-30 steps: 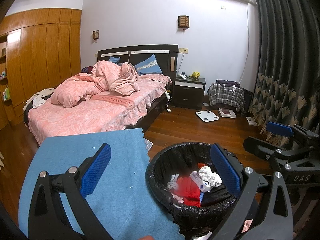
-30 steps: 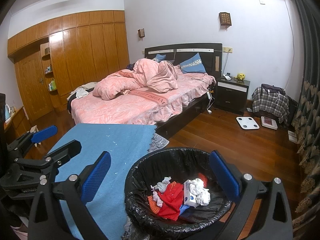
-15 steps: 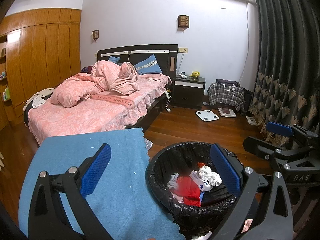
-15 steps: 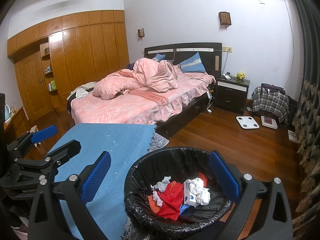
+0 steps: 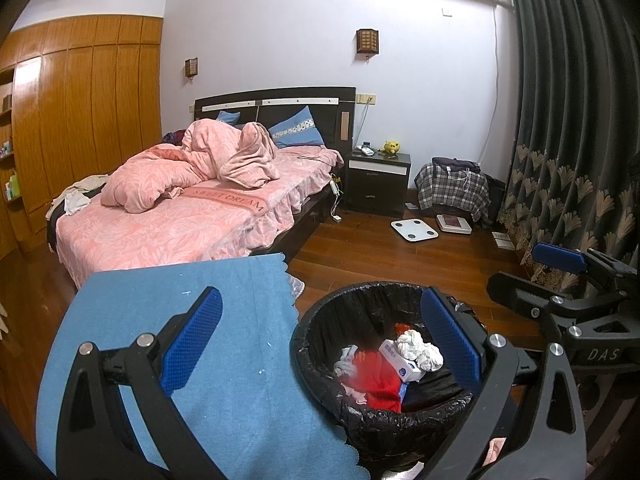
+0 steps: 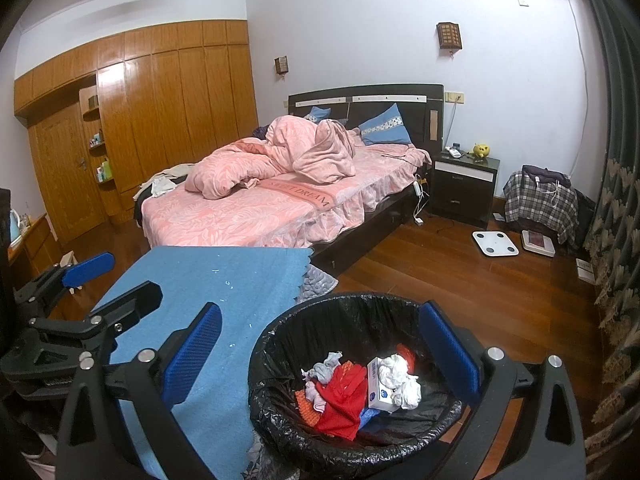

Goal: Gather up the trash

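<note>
Both grippers hover with jaws wide apart and empty: the left gripper [image 5: 320, 348] over the blue cloth [image 5: 224, 344], the right gripper [image 6: 320, 350] above the black-lined bin [image 6: 280, 404]. Trash [image 6: 360, 388] already lies inside, at five o'clock from the cloth. Collection looks nearly finished; the next move probably calls for finding any remaining litter.

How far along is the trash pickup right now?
Done: the trash bin already holds crumpled tissue, a small box and red wrappers. In hand: nothing; left gripper and right gripper are open. Left: nothing big visible on the blue cloth.
</note>
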A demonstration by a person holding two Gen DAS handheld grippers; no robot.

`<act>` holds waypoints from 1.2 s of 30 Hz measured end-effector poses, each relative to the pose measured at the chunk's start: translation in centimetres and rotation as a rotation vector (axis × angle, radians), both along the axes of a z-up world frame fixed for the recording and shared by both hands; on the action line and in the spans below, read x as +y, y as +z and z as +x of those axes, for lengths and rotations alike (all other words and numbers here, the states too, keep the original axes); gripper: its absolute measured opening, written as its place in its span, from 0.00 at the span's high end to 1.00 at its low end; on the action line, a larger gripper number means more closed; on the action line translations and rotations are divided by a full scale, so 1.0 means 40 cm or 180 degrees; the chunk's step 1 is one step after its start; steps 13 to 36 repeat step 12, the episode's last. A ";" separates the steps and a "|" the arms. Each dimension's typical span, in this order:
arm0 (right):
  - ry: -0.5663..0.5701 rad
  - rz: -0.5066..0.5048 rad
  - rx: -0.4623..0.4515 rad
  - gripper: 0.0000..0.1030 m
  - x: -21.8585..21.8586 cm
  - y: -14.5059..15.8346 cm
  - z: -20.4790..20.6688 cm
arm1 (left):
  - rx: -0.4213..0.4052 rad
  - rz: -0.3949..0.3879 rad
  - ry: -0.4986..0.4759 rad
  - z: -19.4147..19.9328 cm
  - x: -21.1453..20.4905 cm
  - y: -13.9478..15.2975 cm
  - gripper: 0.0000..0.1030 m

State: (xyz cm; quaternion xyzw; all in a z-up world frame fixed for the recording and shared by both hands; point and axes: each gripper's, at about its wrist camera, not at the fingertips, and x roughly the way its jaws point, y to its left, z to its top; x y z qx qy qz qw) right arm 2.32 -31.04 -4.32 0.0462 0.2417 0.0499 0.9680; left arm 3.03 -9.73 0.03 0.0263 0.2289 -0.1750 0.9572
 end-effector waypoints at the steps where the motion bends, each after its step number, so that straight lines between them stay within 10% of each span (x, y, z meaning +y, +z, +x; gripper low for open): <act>1: -0.0002 0.0000 0.0003 0.06 0.002 0.001 0.002 | 0.0001 0.0000 0.0000 -0.001 0.000 0.001 0.06; 36: 0.0002 0.0001 -0.0002 0.06 0.000 0.002 0.001 | 0.0001 0.0006 0.0003 -0.001 0.000 0.003 0.06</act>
